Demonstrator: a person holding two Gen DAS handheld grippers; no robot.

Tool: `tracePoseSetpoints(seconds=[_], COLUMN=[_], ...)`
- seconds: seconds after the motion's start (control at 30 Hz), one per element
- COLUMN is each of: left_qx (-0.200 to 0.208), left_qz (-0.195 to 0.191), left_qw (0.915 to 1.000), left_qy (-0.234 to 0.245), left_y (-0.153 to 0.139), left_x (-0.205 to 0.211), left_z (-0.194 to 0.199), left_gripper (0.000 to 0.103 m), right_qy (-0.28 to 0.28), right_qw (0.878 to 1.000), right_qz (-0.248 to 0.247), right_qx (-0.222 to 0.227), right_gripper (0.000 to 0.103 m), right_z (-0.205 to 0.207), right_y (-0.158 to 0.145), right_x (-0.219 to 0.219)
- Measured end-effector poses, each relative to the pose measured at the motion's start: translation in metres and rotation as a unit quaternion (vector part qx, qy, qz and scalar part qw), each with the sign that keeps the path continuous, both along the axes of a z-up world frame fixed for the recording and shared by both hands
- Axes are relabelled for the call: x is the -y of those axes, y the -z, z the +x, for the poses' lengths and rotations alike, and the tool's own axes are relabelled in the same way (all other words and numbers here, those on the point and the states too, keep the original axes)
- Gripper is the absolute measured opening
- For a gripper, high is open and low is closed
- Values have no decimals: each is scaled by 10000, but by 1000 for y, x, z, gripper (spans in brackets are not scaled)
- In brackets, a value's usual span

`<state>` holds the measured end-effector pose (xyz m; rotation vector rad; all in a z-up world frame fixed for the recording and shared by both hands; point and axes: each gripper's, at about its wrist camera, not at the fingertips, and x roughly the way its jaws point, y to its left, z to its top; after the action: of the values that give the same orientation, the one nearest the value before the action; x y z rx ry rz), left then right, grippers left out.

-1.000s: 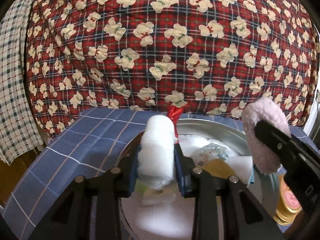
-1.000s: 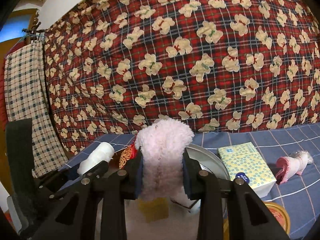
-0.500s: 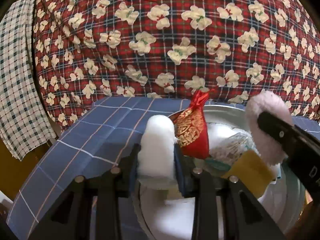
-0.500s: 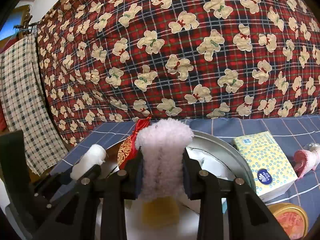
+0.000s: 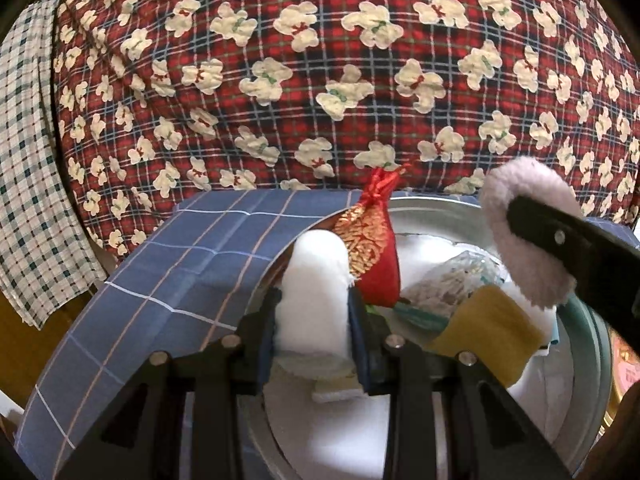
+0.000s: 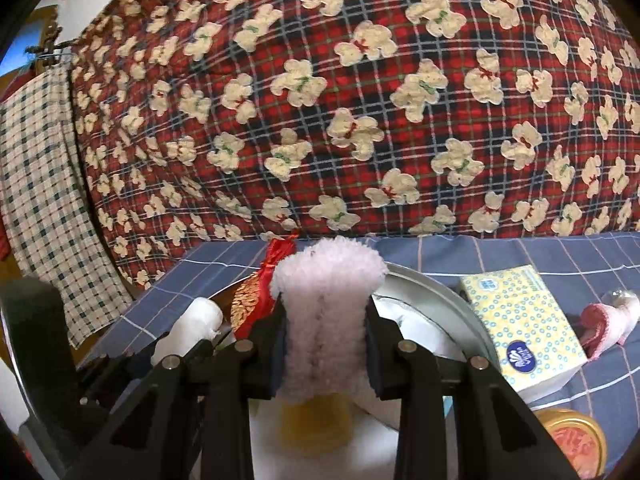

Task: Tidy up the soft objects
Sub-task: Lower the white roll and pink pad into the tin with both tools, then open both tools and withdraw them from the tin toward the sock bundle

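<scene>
- Your left tool [image 5: 314, 320] clamps the white roll [image 5: 314, 292], poised above the metal basin [image 5: 440, 208] for dropping
- Your right tool [image 6: 326, 344] pinches the pink fluffy cloth [image 6: 326, 320] above the basin's 3 o'clock side, beside the red pouch [image 5: 374, 256]

Bear-print plaid quilt [image 6: 360, 120] behind blue check cloth [image 5: 160, 280], checked towel [image 6: 36, 200] at left, tissue pack [image 6: 524, 320] w/ gold tin [image 6: 576, 444] nearby

red plaid quilt [image 5: 320, 80] w/ cream bears, blue checked cloth [image 5: 180, 264]
</scene>
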<state>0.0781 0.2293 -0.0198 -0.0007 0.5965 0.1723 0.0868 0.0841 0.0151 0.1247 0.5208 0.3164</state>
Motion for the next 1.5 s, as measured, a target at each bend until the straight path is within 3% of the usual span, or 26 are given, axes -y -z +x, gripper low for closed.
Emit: tracePoseSetpoints(seconds=[0.33, 0.43, 0.47, 0.5, 0.6, 0.63, 0.7, 0.97, 1.07, 1.5], left_qx=[-62, -125, -92, -48, 101, 182, 353, 444, 510, 963], left_qz=[36, -42, -36, 7, -7, 177, 457, 194, 44, -118], left_qw=[10000, 9999, 9998, 9998, 9999, 9994, 9975, 9978, 9973, 9930], left_qy=[-39, -95, -146, -201, -119, -254, -404, -462, -519, -666], left_y=[4, 5, 4, 3, 0, -1, -4, -7, -6, -7], left_x=[2, -1, -1, -1, 2, 5, 8, 1, -1, 0], left_z=[0, 1, -1, -2, -7, -9, -13, -17, -19, -36], left_gripper=[31, 34, 38, 52, 69, 76, 99, 101, 101, 101], right_qy=[-236, -275, -277, -296, -256, -256, -274, 167, 426, 799], right_qw=[9971, 9961, 9959, 9958, 9969, 9974, 9982, 9994, 9972, 9926], right_qz=[-249, -242, -238, -207, -196, -184, -202, 95, 210, -89], right_qx=[-679, -807, -829, -837, -724, -654, -503, 297, 573, 915], right_gripper=[37, 53, 64, 70, 72, 72, 72, 72, 78, 78], right_z=[23, 27, 27, 27, 24, 22, 17, -10, -19, -38], right_y=[4, 8, 8, 8, 5, 3, 2, -4, -7, 9], right_x=[-14, -16, -16, -15, -14, -14, -14, 11, 23, 38])
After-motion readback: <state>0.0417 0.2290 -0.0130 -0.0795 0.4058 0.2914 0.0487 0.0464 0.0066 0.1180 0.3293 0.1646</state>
